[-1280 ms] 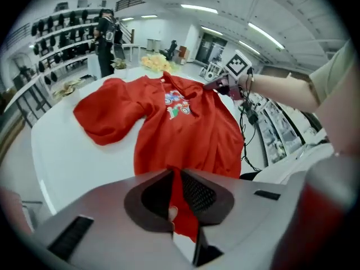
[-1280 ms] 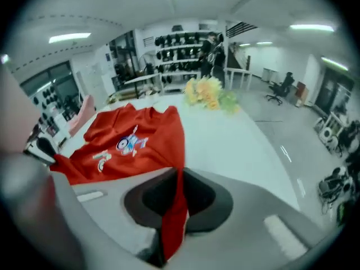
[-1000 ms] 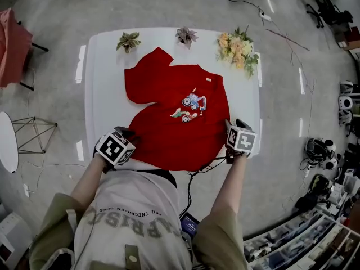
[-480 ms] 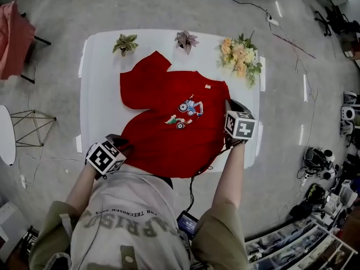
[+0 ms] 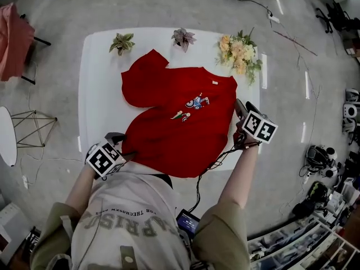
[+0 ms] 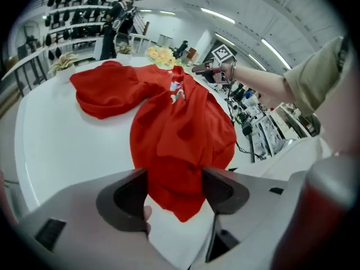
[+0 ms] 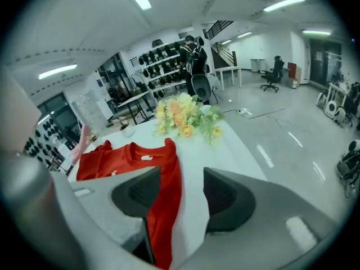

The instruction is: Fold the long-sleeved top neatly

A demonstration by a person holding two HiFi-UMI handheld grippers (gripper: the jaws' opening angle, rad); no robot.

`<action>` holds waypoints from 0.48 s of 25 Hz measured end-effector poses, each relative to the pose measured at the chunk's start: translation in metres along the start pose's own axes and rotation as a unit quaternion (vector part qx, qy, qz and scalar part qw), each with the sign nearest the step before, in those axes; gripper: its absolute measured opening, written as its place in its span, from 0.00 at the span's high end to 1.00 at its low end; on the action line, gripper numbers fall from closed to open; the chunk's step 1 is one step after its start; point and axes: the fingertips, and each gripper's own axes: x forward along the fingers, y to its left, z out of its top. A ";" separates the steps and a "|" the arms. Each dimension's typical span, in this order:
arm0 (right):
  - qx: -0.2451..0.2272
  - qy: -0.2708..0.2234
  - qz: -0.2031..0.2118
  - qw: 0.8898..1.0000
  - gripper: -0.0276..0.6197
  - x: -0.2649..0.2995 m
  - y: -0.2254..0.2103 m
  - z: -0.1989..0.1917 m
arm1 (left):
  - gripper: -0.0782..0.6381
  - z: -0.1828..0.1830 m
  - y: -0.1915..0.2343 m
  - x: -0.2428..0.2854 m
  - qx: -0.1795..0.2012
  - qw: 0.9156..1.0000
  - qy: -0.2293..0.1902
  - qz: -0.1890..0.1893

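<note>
As the left gripper and right gripper have just opened their jaws, cloth loose between them, pulling back could snag and rumple the top spread on the table

Top: matt red cloth, creased; tbl: smooth glossy white

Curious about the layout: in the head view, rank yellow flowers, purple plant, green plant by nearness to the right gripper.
Right gripper, jaws just opening with the red top between them:
1. Yellow flowers, far right corner.
2. Purple plant, far edge, middle.
3. Green plant, far left.
</note>
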 end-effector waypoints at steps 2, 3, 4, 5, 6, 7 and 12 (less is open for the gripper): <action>-0.013 0.009 0.037 0.999 0.61 -0.028 0.015 -0.023 | 0.48 -0.006 -0.010 -0.011 0.029 1.000 0.006 -0.006; -0.026 0.026 0.049 0.998 0.61 -0.038 0.022 -0.041 | 0.47 -0.007 -0.014 -0.016 0.039 0.999 0.002 -0.008; -0.045 0.049 0.054 0.996 0.61 -0.044 0.029 -0.062 | 0.47 -0.005 -0.018 -0.021 0.048 0.999 -0.007 -0.009; -0.070 0.076 0.052 0.993 0.61 -0.047 0.032 -0.083 | 0.47 -0.001 -0.022 -0.024 0.057 0.998 -0.019 -0.010; -0.098 0.102 0.042 0.989 0.61 -0.047 0.033 -0.102 | 0.47 0.005 -0.026 -0.026 0.066 0.997 -0.031 -0.012; -0.124 0.119 0.026 0.985 0.63 -0.049 0.031 -0.116 | 0.47 0.013 -0.031 -0.025 0.078 0.996 -0.040 -0.017; -0.117 0.062 -0.067 0.989 0.95 -0.084 0.003 -0.123 | 0.48 0.035 -0.082 -0.003 0.156 0.983 -0.028 -0.095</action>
